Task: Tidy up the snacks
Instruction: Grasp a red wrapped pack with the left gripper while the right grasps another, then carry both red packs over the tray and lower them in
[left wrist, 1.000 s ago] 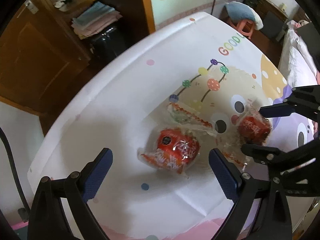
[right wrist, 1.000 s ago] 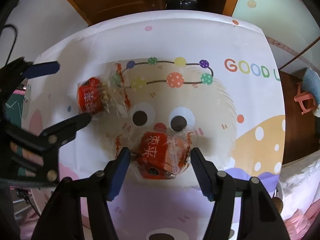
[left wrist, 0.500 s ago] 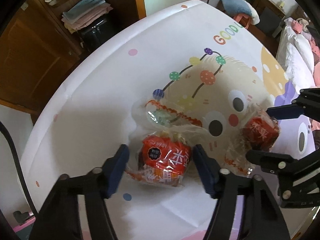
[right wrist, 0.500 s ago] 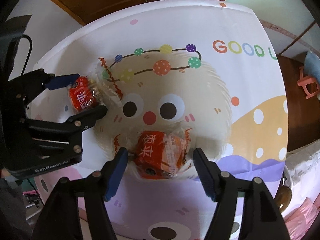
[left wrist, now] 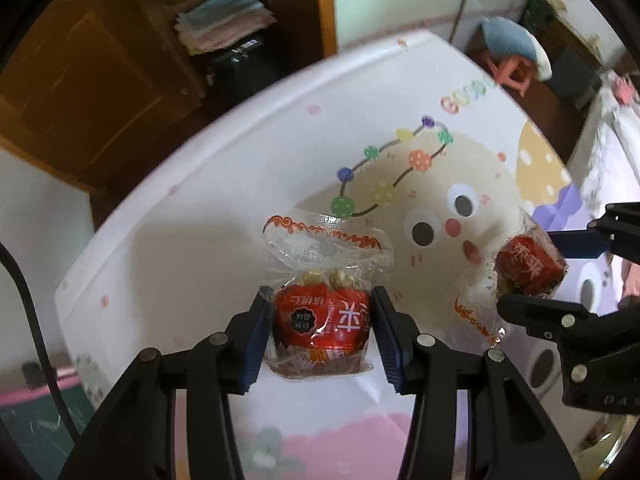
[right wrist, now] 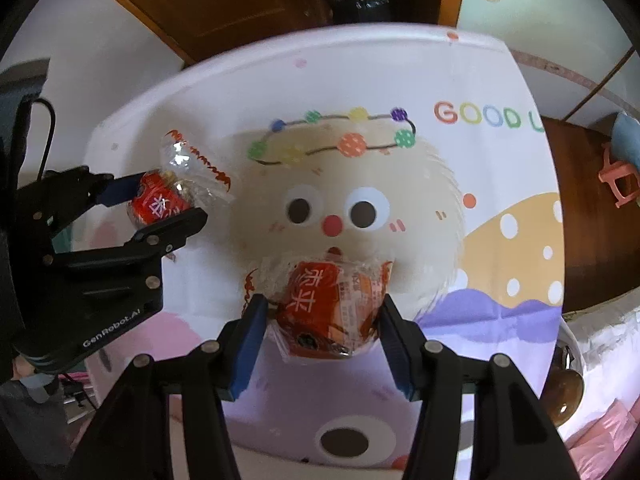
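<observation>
Two red snack packets, one per gripper. My left gripper [left wrist: 320, 320] has its fingers [left wrist: 256, 334] closed in on the sides of the left packet [left wrist: 322, 318], red label facing me, clear crimped top flap sticking up past the tips. I grip the fat filled body, not the flap, since the loose film would likely slip. My right gripper [right wrist: 322, 322] does the same on the right packet [right wrist: 330, 312]: both pads pressed against the wrapper, crinkled film bulging between them.

Both packets sit low over the counter [right wrist: 400, 60] with its cartoon-face cloth [right wrist: 352, 184]; left one over the white margin, right one just below the printed face. I can't tell if either is lifted off or resting on the cloth, view is blurred.

Held apart, one each, so I can probably carry both at once.

No box, bowl or tray visible in either view, so the destination is unknown. Wooden cabinet [left wrist: 100, 60] and folded towels [left wrist: 224, 20] behind.
</observation>
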A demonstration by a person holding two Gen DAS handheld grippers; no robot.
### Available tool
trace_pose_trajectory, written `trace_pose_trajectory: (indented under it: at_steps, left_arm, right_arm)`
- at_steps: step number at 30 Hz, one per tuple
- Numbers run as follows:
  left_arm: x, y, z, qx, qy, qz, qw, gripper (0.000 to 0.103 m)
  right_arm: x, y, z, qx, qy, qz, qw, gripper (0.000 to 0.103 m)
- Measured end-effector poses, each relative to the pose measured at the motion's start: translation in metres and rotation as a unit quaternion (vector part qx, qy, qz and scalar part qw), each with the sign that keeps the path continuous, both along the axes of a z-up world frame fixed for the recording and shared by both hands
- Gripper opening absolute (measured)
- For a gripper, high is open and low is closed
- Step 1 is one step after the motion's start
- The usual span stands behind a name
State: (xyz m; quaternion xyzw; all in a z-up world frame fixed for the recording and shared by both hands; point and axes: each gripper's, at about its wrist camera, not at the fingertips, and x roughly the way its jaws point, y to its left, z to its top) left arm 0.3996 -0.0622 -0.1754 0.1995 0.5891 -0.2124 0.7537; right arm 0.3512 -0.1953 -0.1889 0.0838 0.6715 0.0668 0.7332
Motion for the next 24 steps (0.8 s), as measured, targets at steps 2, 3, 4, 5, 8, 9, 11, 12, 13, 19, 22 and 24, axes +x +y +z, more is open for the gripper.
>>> trace_pose_trajectory:
  at_steps: [2,3,4,5,8,9,11,12,13,19,22,24]
  left_arm:
    - [-0.011,0.007,0.022,-0.008,-0.014,0.012,0.9998,0.047]
    - [-0.018,0.011,0.034,-0.011,-0.02,0.018,0.9996,0.047]
    - [-0.026,0.015,0.047,-0.013,-0.027,0.026,0.9992,0.047]
    - [-0.033,0.018,0.058,-0.014,-0.033,0.034,0.9988,0.047]
    - [-0.052,0.028,0.089,-0.023,-0.046,0.053,0.9973,0.047]
    - [-0.061,0.033,0.102,-0.026,-0.052,0.059,0.9966,0.047]
    - [-0.079,0.039,0.124,-0.035,-0.063,0.069,0.995,0.047]
    - [-0.087,0.044,0.135,-0.04,-0.067,0.074,0.9942,0.047]
    - [-0.094,0.045,0.145,-0.045,-0.071,0.079,0.9933,0.047]
    - [-0.156,0.053,0.193,-0.065,-0.099,0.095,0.9883,0.047]
    - [-0.187,0.057,0.209,-0.074,-0.105,0.102,0.9864,0.047]
    - [-0.205,0.058,0.215,-0.084,-0.104,0.108,0.9851,0.047]
  right_arm:
    - [-0.004,-0.003,0.014,0.003,-0.013,0.001,1.0,0.055]
    - [-0.007,-0.003,0.024,0.007,-0.021,0.002,1.0,0.055]
    - [-0.012,-0.003,0.033,0.012,-0.03,0.004,0.999,0.055]
    - [-0.018,-0.006,0.042,0.017,-0.039,0.006,0.999,0.055]
    - [-0.031,0.0,0.079,0.028,-0.068,0.017,0.997,0.055]
    - [-0.038,0.001,0.089,0.031,-0.078,0.02,0.996,0.055]
    - [-0.054,0.005,0.111,0.037,-0.097,0.031,0.994,0.055]
    - [-0.058,0.012,0.119,0.038,-0.103,0.035,0.993,0.055]
    - [-0.065,0.012,0.128,0.041,-0.11,0.039,0.992,0.055]
    - [-0.116,0.015,0.178,0.055,-0.15,0.052,0.986,0.055]
    - [-0.141,0.013,0.195,0.059,-0.164,0.058,0.983,0.055]
    - [-0.156,0.012,0.203,0.06,-0.171,0.062,0.982,0.055]
